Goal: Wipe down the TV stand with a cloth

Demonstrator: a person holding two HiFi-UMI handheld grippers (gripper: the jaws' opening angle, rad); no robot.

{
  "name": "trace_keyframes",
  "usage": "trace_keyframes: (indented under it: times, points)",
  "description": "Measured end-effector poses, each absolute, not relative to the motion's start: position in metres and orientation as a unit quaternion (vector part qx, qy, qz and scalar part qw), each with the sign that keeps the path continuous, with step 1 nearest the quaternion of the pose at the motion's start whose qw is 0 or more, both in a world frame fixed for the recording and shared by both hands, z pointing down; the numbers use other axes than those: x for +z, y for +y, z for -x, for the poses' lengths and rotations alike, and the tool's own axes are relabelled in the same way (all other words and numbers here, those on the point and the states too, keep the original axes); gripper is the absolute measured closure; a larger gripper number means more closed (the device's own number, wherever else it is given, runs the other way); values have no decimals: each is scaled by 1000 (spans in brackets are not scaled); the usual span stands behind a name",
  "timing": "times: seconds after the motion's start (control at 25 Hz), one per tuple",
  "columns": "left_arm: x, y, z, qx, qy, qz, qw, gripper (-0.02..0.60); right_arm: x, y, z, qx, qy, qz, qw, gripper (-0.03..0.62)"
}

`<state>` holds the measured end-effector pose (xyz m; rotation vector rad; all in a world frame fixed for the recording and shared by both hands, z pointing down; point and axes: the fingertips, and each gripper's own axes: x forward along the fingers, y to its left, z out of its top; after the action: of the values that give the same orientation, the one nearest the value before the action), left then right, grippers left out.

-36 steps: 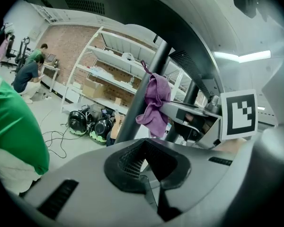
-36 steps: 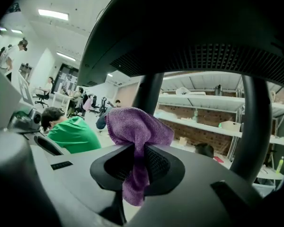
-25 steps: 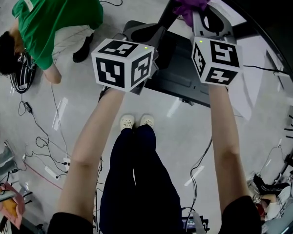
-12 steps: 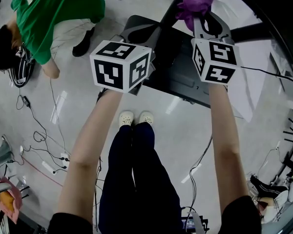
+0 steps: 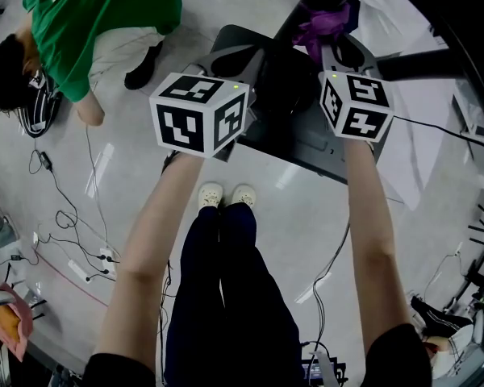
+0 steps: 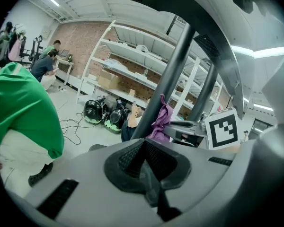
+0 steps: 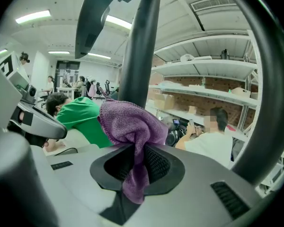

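The TV stand has a black base plate on the floor and a black slanted pole rising from it. My right gripper is shut on a purple cloth, whose bunched part rests against that pole. In the right gripper view the cloth hangs pinched between the jaws of the right gripper, right in front of the pole. My left gripper hovers over the base's left side, shut and holding nothing. The left gripper looks past the pole at the cloth.
A person in a green shirt crouches at the far left. Cables and a power strip lie on the floor to the left. A white sheet lies right of the base. Shelving stands behind, and a seated person.
The purple cloth and the right gripper have shifted a little along the pole, toward the base. The left gripper has stayed where it was, still shut.
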<state>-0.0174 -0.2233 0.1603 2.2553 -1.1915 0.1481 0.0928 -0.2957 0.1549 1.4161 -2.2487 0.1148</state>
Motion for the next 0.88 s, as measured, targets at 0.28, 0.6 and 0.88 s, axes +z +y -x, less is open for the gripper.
trace_keyframes:
  times: [0.28,0.6,0.88]
  points:
    - [167,-224,22,58,-455,-839,292,575,178,-298,-94,85,-828,-497,245,526]
    - [169,-228,20,61,-452,-841,291,575,200,-299,-95,136,-838,-463,256,526]
    - [163,-226,16,64,-447,-845,288,575,188,-296,-105,113,-824,-494,252,526]
